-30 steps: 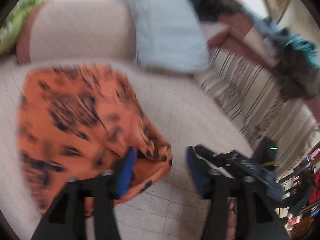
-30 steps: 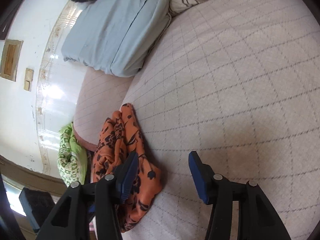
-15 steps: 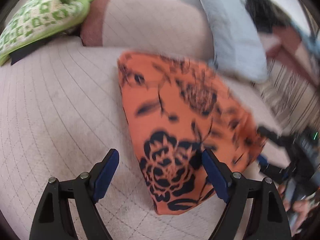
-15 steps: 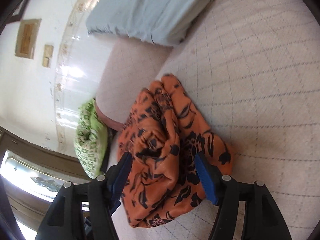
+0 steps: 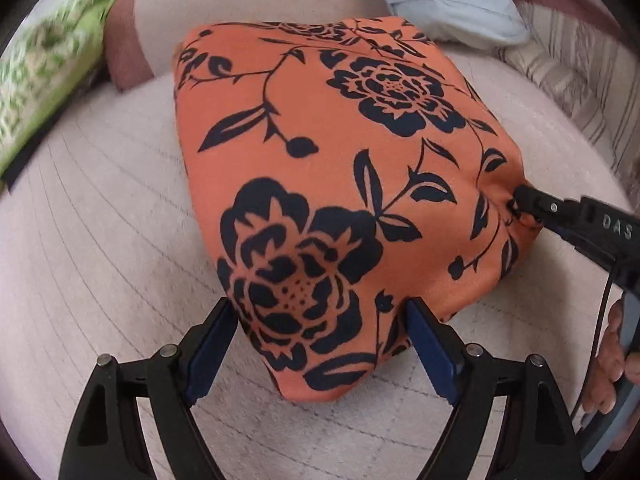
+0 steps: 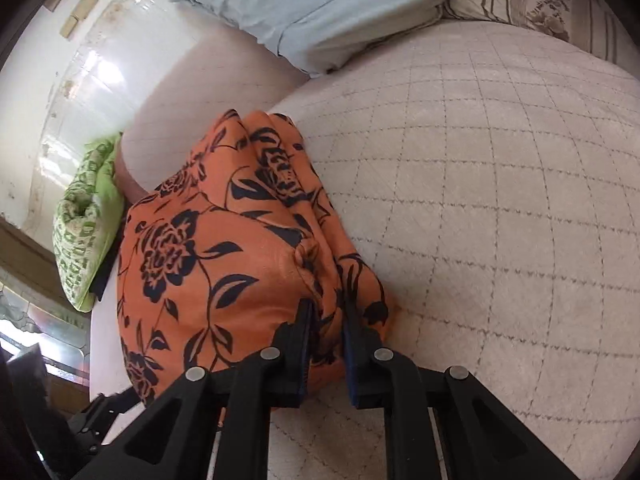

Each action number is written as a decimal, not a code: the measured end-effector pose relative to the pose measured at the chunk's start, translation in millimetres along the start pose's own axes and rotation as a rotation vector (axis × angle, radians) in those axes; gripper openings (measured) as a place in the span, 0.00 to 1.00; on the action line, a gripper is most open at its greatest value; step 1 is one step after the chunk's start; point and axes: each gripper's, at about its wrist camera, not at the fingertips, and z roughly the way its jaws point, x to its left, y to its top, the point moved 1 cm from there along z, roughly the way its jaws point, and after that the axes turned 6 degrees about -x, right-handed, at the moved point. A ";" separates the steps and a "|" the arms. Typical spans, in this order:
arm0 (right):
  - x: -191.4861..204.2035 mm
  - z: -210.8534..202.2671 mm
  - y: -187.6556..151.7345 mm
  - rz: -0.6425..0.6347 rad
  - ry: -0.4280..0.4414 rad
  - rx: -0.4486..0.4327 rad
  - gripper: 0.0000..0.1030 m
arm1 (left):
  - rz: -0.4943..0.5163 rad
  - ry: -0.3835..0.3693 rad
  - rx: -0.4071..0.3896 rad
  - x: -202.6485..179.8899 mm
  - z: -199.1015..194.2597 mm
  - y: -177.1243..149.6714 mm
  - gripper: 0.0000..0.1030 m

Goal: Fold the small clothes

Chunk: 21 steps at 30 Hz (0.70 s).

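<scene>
Left wrist view, nearest first: the left gripper (image 5: 316,340) has come down over the near end of the orange floral garment (image 5: 344,168), its blue fingers (image 5: 208,344) spread wide on either side of the cloth and not pressing it. A second ago this gripper was higher and off to one side; now it straddles the hem. The garment lies bunched on the quilted bed (image 5: 100,240), draped loosely with its black flower print up.

At the garment's far right edge, the right gripper (image 5: 528,210) bites a puckered fold. From the right wrist view its jaws are closing, and the fingers (image 6: 304,328) already pinch a ridge of orange cloth (image 6: 240,260); half a second back they stood wide around it. My reading is that one corner is now secured and the other hand is about to take the second, so spreading or folding can begin.

Beyond lie a green patterned cushion (image 6: 84,232), a pale blue pillow (image 6: 320,8) and a striped blanket (image 5: 580,80).

Which garment this is, and where its true edges run, stays hidden in the folds. The person's fingers (image 5: 612,360) are cut off at the frame edge.
</scene>
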 end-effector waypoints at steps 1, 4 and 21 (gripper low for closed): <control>1.4 -5.9 2.9 0.004 0.015 -0.007 0.15 | -0.011 -0.021 -0.012 4.8 -7.0 0.8 0.83; -13.8 -29.2 18.8 0.129 0.083 -0.062 0.17 | -0.023 -0.035 -0.089 26.6 -37.3 7.1 0.83; -25.0 36.6 18.4 0.278 0.205 0.062 0.83 | -0.400 -0.291 0.016 71.2 15.9 7.9 0.89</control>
